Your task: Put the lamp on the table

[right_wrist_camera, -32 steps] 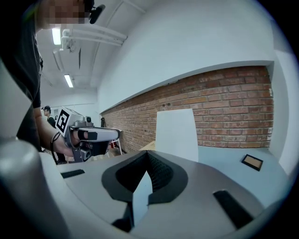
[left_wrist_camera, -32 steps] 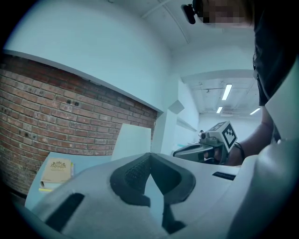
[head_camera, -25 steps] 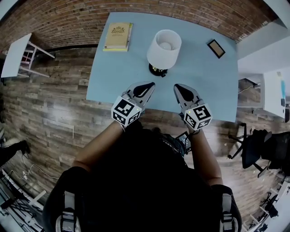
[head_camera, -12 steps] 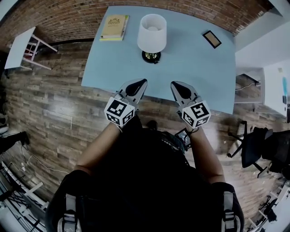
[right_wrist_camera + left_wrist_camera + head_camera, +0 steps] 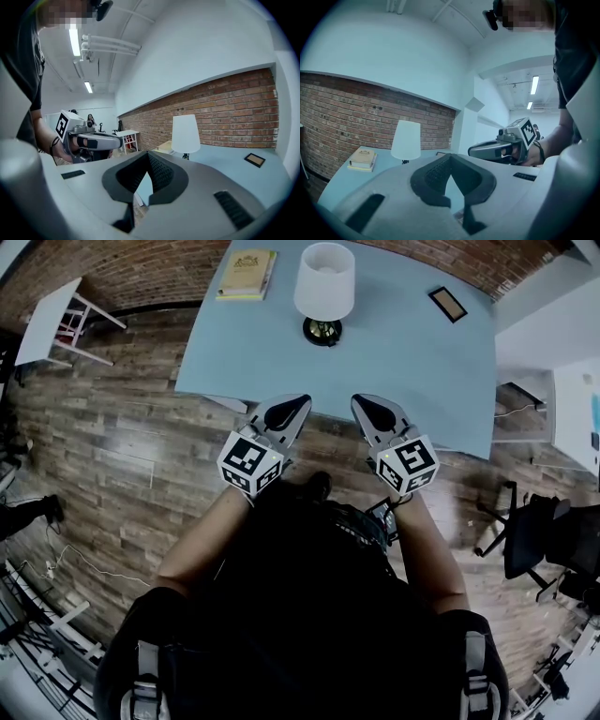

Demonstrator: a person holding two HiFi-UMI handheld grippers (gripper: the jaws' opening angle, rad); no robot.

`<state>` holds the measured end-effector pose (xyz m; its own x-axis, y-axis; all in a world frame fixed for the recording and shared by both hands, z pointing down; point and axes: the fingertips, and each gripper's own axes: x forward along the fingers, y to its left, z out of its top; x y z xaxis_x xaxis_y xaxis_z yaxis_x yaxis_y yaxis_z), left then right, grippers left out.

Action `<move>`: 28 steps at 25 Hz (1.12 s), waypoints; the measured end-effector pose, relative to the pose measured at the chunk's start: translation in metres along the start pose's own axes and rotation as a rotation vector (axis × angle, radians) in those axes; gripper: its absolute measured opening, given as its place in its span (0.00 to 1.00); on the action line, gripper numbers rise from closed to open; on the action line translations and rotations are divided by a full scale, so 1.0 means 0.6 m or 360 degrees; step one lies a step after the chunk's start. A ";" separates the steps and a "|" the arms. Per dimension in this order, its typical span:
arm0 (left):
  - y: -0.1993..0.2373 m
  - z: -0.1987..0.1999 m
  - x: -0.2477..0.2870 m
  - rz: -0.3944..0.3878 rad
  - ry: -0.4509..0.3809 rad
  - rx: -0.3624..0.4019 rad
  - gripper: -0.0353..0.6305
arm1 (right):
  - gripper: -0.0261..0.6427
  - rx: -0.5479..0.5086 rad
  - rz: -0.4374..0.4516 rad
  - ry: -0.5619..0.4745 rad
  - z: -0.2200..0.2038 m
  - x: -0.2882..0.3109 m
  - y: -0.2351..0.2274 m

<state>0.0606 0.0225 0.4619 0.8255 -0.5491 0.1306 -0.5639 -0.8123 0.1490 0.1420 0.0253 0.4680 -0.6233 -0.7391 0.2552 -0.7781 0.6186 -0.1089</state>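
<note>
The lamp, with a white shade and a dark round base, stands upright on the light blue table near its far side. It also shows in the left gripper view and the right gripper view, well ahead of both jaws. My left gripper and right gripper hover side by side at the table's near edge, well short of the lamp. Both are shut, with nothing between their jaws. Each gripper view shows its own jaws closed: left gripper, right gripper.
A yellow book lies on the table left of the lamp, and a small framed picture lies to its right. A white side table stands at the far left by the brick wall. Office chairs stand at the right.
Both grippers have drawn back from over the table to its near edge, above the wooden floor. The lamp stays where it stood on the table.
</note>
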 end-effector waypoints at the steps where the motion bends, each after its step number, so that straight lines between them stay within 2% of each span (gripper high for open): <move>1: -0.001 0.001 -0.007 -0.0011 -0.0005 0.0003 0.07 | 0.06 -0.0004 -0.0007 -0.0004 0.002 0.000 0.009; 6: 0.002 0.013 -0.056 -0.0060 -0.0038 0.0016 0.07 | 0.06 -0.0017 -0.0051 -0.0022 0.016 0.008 0.062; 11: 0.014 0.023 -0.137 -0.0128 -0.0053 0.0037 0.07 | 0.06 -0.0003 -0.0108 -0.0034 0.022 0.027 0.155; 18: 0.025 0.008 -0.230 -0.0212 -0.0045 0.0041 0.07 | 0.06 0.0038 -0.0184 -0.0107 0.024 0.051 0.260; 28: 0.009 0.015 -0.281 -0.0301 -0.0072 0.0043 0.07 | 0.06 0.0021 -0.0251 -0.0139 0.039 0.041 0.322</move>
<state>-0.0814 0.1089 0.4318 0.9173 -0.3940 0.0582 -0.3982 -0.9065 0.1403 -0.0251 0.1204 0.4305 -0.4974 -0.8475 0.1855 -0.8674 0.4901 -0.0868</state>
